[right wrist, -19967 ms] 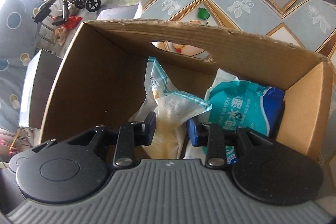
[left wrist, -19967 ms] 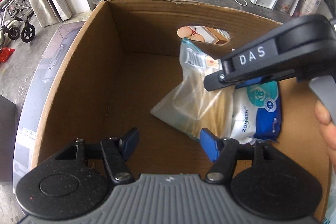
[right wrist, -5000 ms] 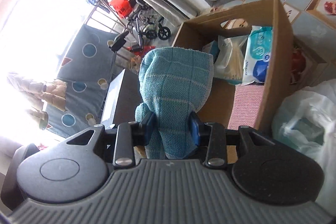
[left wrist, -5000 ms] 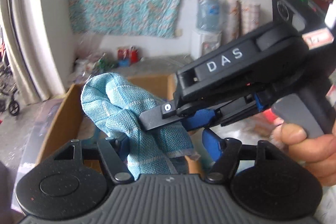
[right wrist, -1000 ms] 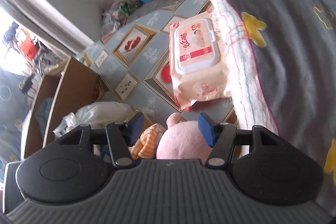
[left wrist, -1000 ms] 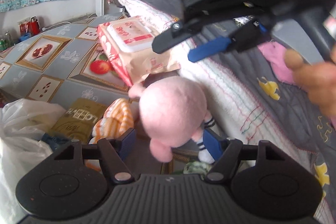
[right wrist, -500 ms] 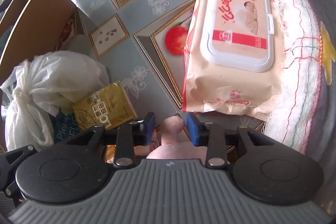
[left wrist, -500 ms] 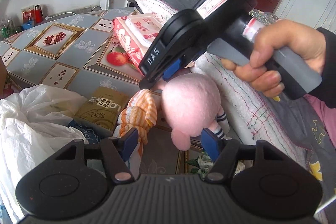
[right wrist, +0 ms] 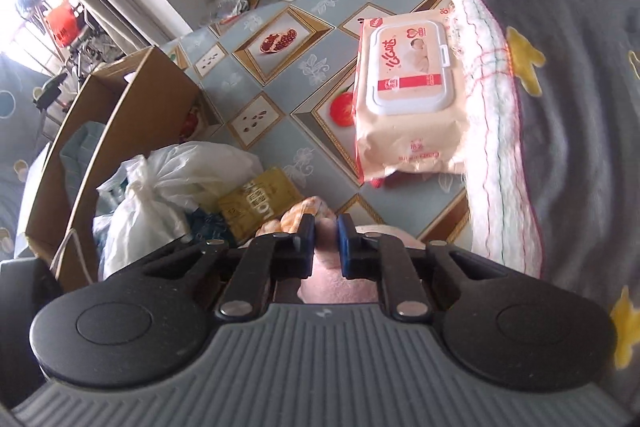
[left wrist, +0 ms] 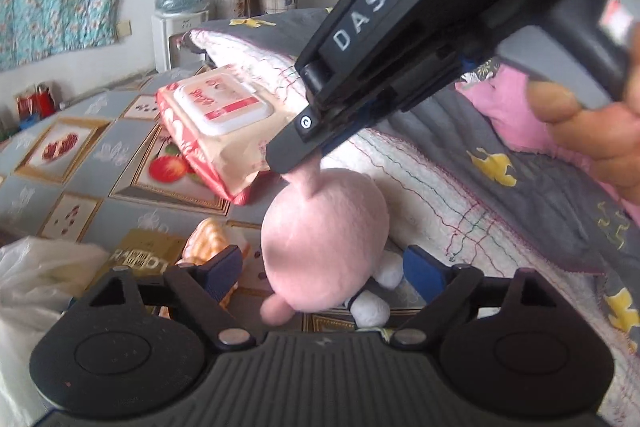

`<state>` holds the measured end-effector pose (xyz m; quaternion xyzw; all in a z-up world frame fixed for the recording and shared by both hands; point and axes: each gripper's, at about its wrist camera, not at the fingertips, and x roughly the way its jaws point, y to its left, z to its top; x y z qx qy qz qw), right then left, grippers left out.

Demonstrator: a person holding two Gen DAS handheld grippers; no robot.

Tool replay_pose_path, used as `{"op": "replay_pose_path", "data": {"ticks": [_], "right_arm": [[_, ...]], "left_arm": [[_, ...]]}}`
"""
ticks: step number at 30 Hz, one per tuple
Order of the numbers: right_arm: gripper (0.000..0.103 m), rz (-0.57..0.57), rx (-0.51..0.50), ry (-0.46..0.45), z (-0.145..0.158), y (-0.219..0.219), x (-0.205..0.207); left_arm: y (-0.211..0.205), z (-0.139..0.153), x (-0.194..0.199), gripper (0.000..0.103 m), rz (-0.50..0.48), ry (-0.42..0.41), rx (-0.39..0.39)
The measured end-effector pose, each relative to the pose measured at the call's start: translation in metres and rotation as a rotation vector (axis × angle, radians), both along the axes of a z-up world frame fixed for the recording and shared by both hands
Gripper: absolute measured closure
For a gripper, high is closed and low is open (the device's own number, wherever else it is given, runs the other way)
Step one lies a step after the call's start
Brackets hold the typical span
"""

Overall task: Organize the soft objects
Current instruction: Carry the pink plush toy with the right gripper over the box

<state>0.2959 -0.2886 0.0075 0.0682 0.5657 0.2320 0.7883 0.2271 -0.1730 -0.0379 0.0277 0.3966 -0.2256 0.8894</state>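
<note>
A pink plush toy (left wrist: 324,239) hangs low beside the bed, its white feet (left wrist: 372,307) below it. My right gripper (left wrist: 298,169) comes in from the upper right. Its jaws are closing tight on the toy's ear, and the pads press on it. The right wrist view shows the same pinch, with that gripper (right wrist: 326,237) holding the pink plush (right wrist: 340,287). My left gripper (left wrist: 322,267) straddles the toy's round body. Its jaws are opening, and both blue pads stand clear of the fur.
A peach wipes pack (right wrist: 408,99) leans on the grey quilt's edge (right wrist: 560,67). An orange-checked cloth (left wrist: 204,239), a gold packet (right wrist: 260,203) and a white plastic bag (right wrist: 160,195) lie on the patterned mat. A cardboard box (right wrist: 120,115) stands left.
The right gripper has closed from half open onto the plush's ear. The left jaws have spread wider around the body. The right wrist view has pulled back and up.
</note>
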Motion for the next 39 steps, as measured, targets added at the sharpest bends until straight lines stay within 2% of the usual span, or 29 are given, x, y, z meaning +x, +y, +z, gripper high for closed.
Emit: {"op": "replay_pose_path", "data": {"ticks": [1, 3, 5, 12, 17, 23, 28, 33, 39], "right_arm": [[0.093, -0.009, 0.010, -0.006, 0.002, -0.003, -0.006], [0.093, -0.020, 0.030, -0.022, 0.010, -0.007, -0.015], [0.094, -0.028, 0.046, -0.038, 0.020, -0.009, -0.023], [0.094, 0.006, 0.092, -0.137, 0.074, 0.002, -0.047], [0.094, 0.093, 0.129, -0.208, 0.120, 0.042, -0.056], [0.094, 0.279, 0.197, -0.279, 0.160, 0.129, -0.061], [0.094, 0.426, 0.310, -0.242, 0.169, 0.219, -0.047], [0.094, 0.565, 0.388, -0.148, 0.152, 0.326, -0.030], [0.094, 0.666, 0.401, -0.003, 0.102, 0.437, -0.002]], "left_arm": [[-0.004, -0.001, -0.001, 0.017, -0.004, -0.011, 0.013], [-0.011, -0.001, -0.002, 0.028, -0.006, -0.008, 0.027], [-0.010, 0.001, -0.004, 0.032, -0.001, -0.005, 0.011], [0.011, 0.043, -0.027, 0.032, 0.053, -0.101, -0.060], [0.047, 0.082, -0.045, 0.032, 0.140, -0.164, -0.111], [0.120, 0.118, -0.066, 0.032, 0.317, -0.239, -0.114], [0.194, 0.132, -0.082, 0.032, 0.505, -0.260, -0.063], [0.269, 0.127, -0.084, 0.032, 0.703, -0.224, 0.017], [0.342, 0.096, -0.062, 0.032, 0.877, -0.111, 0.119]]}}
